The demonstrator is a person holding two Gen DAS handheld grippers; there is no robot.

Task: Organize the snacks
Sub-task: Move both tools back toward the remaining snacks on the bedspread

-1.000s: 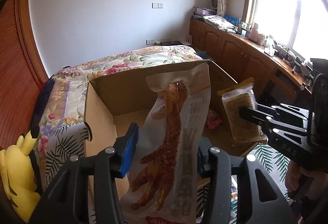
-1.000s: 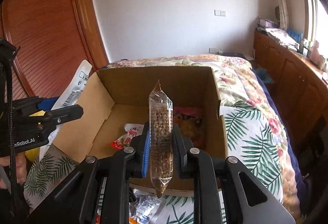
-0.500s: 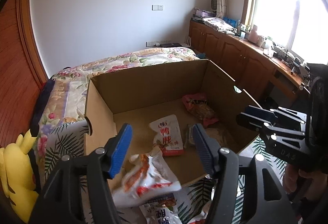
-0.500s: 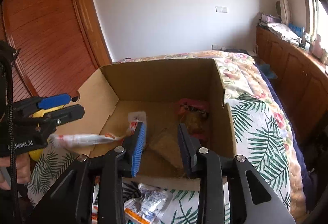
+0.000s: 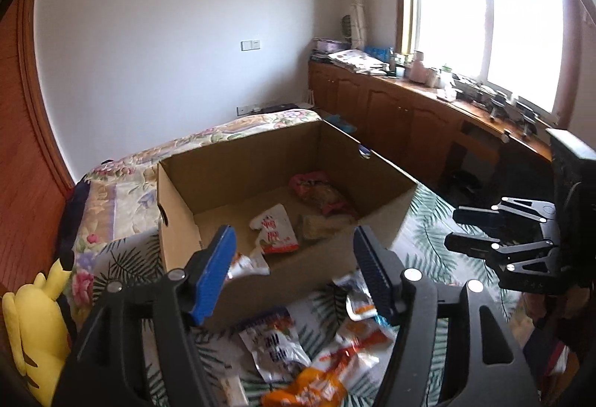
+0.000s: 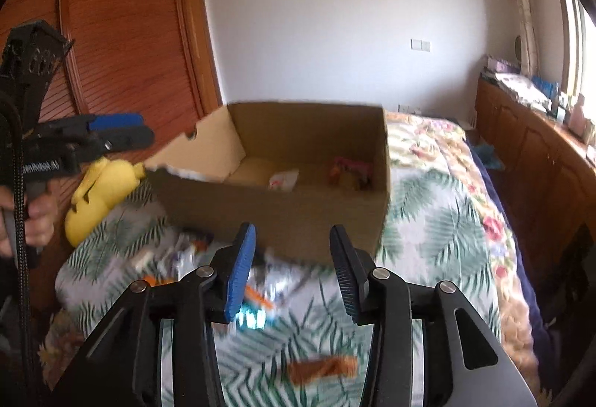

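An open cardboard box sits on the bed. Inside lie a white and red snack packet, a pink packet and a brownish packet. Several loose snack packets lie on the bedspread in front of the box. My left gripper is open and empty above the box's near wall. My right gripper is open and empty, in front of the box over the loose packets. The right gripper also shows in the left wrist view, and the left gripper in the right wrist view.
A yellow plush toy lies left of the box by the wooden wardrobe. Wooden cabinets with clutter run under the window on the right. The floral bedspread extends right of the box.
Both grippers opened and dropped their packets into the box, then pulled back toward me. The chicken-foot packet and the clear brown packet now lie inside the box.
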